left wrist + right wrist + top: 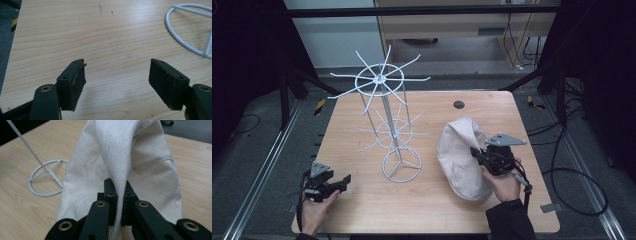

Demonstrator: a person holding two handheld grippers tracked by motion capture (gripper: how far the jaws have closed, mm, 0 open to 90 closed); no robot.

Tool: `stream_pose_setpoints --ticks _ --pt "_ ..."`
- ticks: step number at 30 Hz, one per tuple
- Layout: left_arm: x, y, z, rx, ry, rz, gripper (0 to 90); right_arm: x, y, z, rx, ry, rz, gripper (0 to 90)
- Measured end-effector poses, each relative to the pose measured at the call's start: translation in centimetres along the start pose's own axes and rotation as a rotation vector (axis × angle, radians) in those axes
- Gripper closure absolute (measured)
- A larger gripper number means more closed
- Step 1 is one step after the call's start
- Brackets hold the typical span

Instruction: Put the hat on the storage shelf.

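Observation:
A cream cloth bag [460, 155] lies on the right half of the wooden table [362, 200], with one fold pulled up off the surface. My right gripper [477, 152] is shut on that fold [119, 187], and the cloth [125, 152] drapes away from the jaws on both sides. A white wire rack [389, 120] with spoke-like hooks stands upright in the middle of the table. Near the front left corner my left gripper [343, 181] rests open, its pads [75, 82] wide apart over bare wood, with nothing between them.
The rack's round base ring [402, 165] sits just left of the bag, also seen as a base ring [190, 30] and a ring [42, 182] in the gripper views. A dark round hole [458, 104] marks the far table edge. Cables lie on the floor at right.

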State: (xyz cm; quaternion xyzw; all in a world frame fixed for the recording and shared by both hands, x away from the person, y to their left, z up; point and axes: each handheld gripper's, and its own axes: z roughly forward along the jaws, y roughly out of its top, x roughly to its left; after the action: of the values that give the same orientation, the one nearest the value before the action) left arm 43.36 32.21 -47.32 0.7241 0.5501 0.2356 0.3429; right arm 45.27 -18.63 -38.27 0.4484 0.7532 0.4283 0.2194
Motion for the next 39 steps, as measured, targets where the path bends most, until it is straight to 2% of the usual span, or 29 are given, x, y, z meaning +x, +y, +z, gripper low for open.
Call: stream_pose_setpoints --ticks 5,20,29,39 --pt "0.1 0.0 -0.1 -0.010 0.000 -0.007 29.0 -0.5 0.4 -1.5 -0.070 0.007 0.002 86.4" --pt "0.1 0.1 -0.3 -0.029 0.006 -0.013 29.1 -1.1 0.9 -4.0 -0.187 0.031 0.022 86.4" --pt "0.1 0.1 -0.3 -0.029 0.008 -0.011 29.0 -1.0 1.6 -6.0 -0.276 0.033 0.006 86.4" --pt "-0.1 0.1 -0.3 -0.028 0.002 -0.002 29.0 -0.5 2.1 -7.0 -0.338 0.044 -0.015 86.4"
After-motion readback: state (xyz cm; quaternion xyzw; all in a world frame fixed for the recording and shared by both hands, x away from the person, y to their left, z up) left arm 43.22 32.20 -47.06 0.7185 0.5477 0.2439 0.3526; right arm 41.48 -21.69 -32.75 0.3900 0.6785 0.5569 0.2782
